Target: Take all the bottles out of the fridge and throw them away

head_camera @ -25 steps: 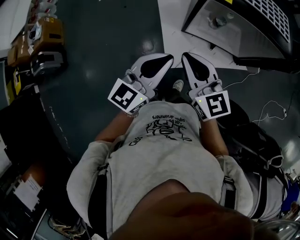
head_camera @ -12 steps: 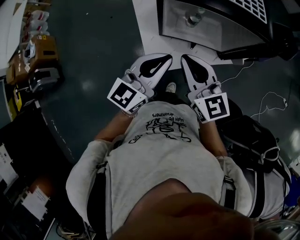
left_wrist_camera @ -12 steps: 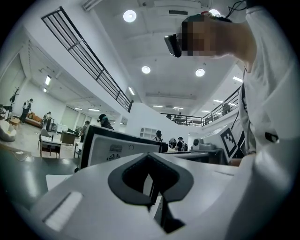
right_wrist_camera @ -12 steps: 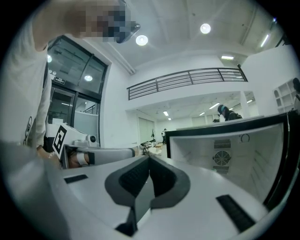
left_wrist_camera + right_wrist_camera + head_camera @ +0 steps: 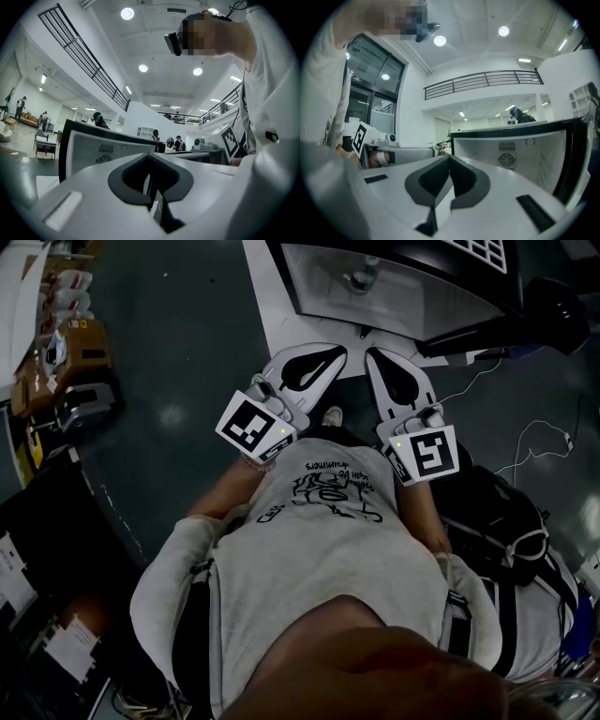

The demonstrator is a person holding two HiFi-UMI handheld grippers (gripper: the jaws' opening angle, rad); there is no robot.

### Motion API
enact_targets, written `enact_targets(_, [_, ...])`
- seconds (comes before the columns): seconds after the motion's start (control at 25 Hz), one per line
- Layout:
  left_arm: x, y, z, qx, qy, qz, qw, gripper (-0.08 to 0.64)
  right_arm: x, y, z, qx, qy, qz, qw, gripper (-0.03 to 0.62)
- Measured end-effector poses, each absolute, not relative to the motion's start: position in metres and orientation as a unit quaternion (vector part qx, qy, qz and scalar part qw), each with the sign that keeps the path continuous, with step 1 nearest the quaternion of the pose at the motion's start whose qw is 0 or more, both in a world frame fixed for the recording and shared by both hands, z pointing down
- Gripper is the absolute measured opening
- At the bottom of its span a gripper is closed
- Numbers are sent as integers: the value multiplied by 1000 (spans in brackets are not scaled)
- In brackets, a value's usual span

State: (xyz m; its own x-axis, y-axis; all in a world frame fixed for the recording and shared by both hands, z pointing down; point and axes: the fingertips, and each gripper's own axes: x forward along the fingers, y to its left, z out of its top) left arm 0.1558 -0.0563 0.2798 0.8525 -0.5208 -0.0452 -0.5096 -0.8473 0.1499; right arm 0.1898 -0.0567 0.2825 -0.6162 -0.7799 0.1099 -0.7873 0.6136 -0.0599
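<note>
The fingers of the left gripper and the right gripper are pressed fully together, empty; smooth white outside, ribbed dark inside. The open, white-lined, black-framed fridge is seen just ahead.

Dark floor underfoot, with a white sheet laid across it. A thin cable curls off at the right, and boxes are piled at the left edge. Up top, round ceiling lights glow. A black railing runs along the upper level above white walls. Tall glass panels on one side, a sofa far off.
</note>
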Motion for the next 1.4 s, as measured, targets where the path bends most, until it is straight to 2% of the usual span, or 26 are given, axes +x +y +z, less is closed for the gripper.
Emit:
enact_targets(0.44, [167,-66,279,964,-253,-30,77,8,204,-64,276,464,-883,48,41,11])
enact_targets(1.4, [153,-113,295,966,-253,-35,47,9,194,-102,310,500,-862,47,62,12])
